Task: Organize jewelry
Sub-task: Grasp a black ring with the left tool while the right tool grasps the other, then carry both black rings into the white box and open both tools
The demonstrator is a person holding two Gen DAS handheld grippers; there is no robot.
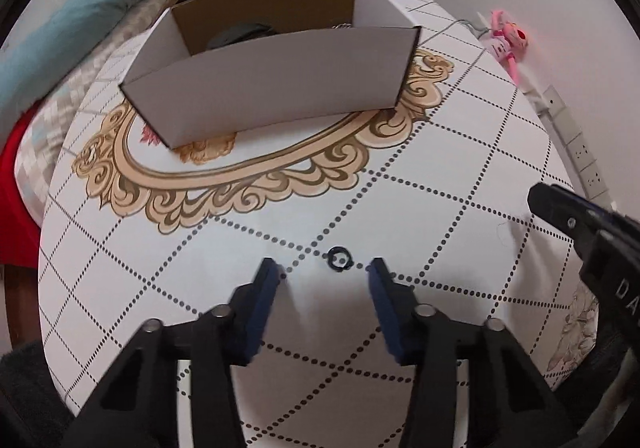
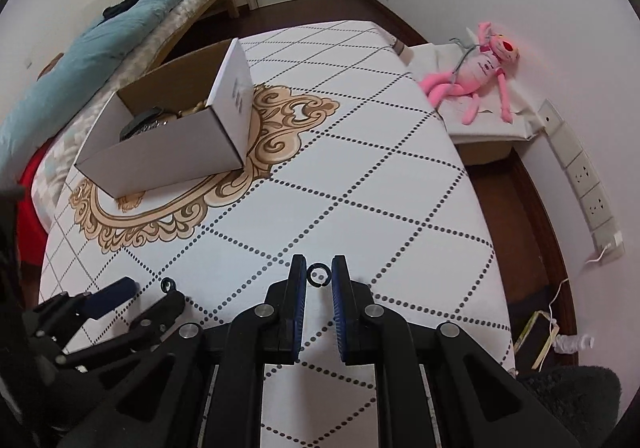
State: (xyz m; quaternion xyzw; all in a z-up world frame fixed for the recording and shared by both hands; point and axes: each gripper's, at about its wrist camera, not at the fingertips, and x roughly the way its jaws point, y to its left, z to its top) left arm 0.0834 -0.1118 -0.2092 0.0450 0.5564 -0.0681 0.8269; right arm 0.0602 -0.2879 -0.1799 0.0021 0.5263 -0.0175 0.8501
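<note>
A small black ring (image 1: 339, 258) lies on the white patterned table, just beyond and between the tips of my open left gripper (image 1: 326, 272); it also shows in the right wrist view (image 2: 168, 284) beside the left gripper (image 2: 154, 294). My right gripper (image 2: 319, 267) is shut on a second black ring (image 2: 319, 274), held upright between its blue pads above the table. The right gripper's tip shows at the right edge of the left wrist view (image 1: 552, 203). An open cardboard box (image 1: 276, 75) (image 2: 168, 151) holds several pieces of jewelry, mostly hidden by its walls.
The table (image 2: 360, 175) has a dotted diamond grid and a gold ornament under the box. A bed with a blue blanket (image 2: 100, 43) lies to the left. A pink plush toy (image 2: 476, 75) lies on a side stand at the right. Wall sockets (image 2: 588, 187) are on the right.
</note>
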